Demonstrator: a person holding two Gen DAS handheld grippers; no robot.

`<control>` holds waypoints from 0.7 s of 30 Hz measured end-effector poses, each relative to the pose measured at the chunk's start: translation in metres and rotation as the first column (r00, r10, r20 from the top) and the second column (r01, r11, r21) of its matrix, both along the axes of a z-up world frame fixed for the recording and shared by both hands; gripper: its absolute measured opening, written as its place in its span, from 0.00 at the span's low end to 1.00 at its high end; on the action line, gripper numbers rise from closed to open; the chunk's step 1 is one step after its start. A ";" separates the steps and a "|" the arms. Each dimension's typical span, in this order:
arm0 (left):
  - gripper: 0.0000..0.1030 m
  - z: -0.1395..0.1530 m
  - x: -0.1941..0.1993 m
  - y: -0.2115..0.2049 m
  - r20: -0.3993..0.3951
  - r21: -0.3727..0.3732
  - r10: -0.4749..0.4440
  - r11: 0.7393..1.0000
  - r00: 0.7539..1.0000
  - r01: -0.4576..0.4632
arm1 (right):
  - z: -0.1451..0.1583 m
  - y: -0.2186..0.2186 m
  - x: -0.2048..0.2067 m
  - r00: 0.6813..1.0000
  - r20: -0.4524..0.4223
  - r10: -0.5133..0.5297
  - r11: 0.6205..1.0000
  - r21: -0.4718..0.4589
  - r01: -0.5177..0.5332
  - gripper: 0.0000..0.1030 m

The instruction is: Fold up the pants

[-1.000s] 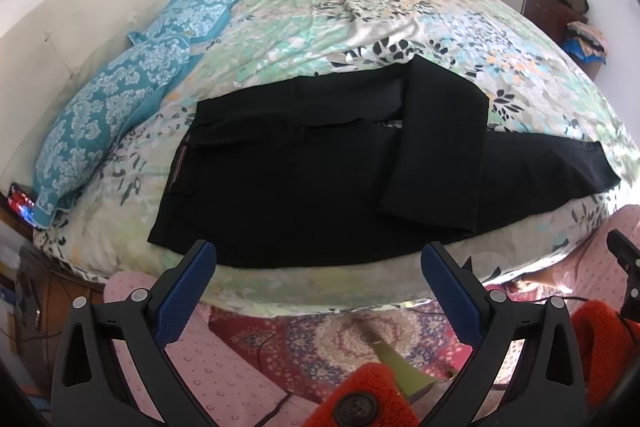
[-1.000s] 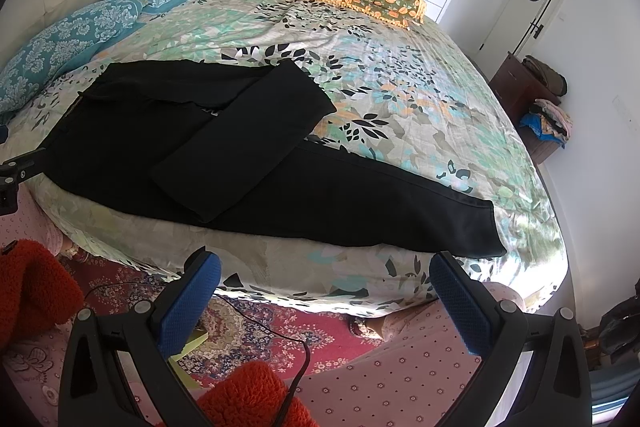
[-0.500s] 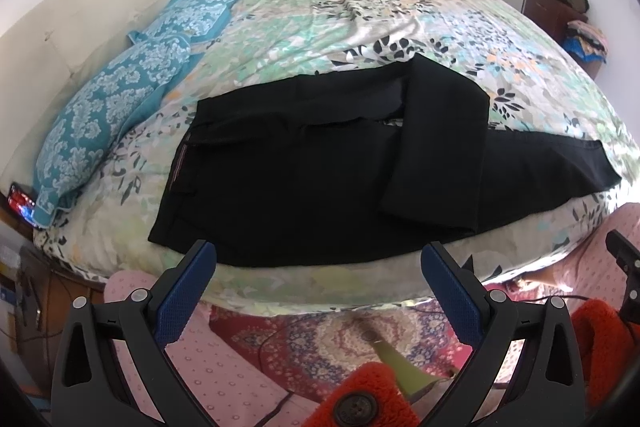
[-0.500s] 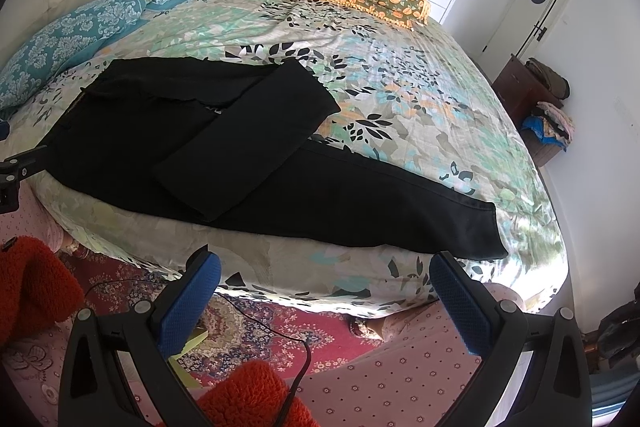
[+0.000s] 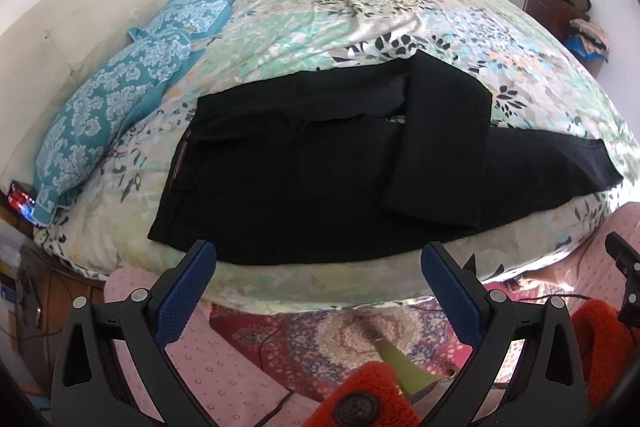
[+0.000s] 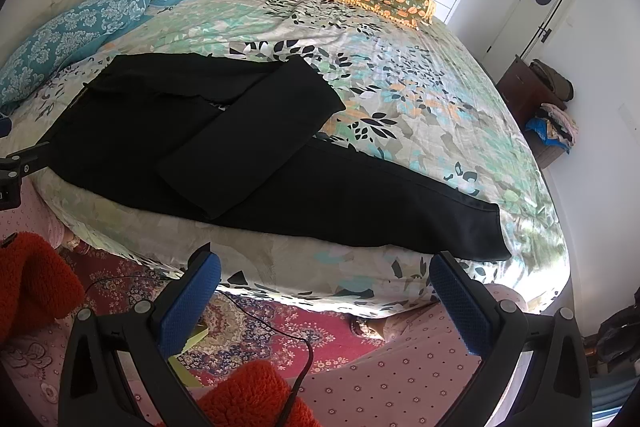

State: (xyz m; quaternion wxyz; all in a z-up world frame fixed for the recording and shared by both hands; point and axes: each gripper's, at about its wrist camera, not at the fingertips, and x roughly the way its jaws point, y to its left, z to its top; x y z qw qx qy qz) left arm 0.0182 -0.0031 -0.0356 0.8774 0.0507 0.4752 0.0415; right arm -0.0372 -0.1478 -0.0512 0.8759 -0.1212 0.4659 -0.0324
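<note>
Left hand-held gripper (image 5: 318, 291) agape; pants (image 5: 304, 167) lengthwise along bed edge (image 5: 320, 291).

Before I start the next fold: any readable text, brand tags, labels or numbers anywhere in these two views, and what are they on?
None can be read.
Black pants: the striped waistband lining shows no legible lettering.
Small red and blue object beside the bed: print too small and blurred to read.
Bedspread and pillows: only floral patterns, no words.
Neither open hand-held gripper, left or right, shows markings.
</note>
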 end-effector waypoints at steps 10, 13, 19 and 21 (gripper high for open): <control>0.99 0.000 0.000 0.000 -0.001 0.000 0.003 1.000 1.000 -0.003 | -0.003 0.002 -0.001 1.000 -0.002 0.010 1.000 0.000 -0.010 1.00; 0.99 0.001 0.000 0.000 -0.002 0.000 0.002 1.000 1.000 -0.002 | -0.003 0.002 -0.001 1.000 -0.003 0.012 1.000 0.000 -0.012 1.00; 0.99 0.001 0.000 0.000 -0.002 0.000 0.003 1.000 1.000 -0.003 | -0.004 0.003 -0.001 1.000 -0.002 0.016 1.000 -0.002 -0.016 1.00; 0.99 0.001 0.000 0.000 -0.001 0.000 0.004 1.000 1.000 -0.004 | -0.004 0.004 -0.001 1.000 -0.002 0.018 1.000 -0.003 -0.018 1.00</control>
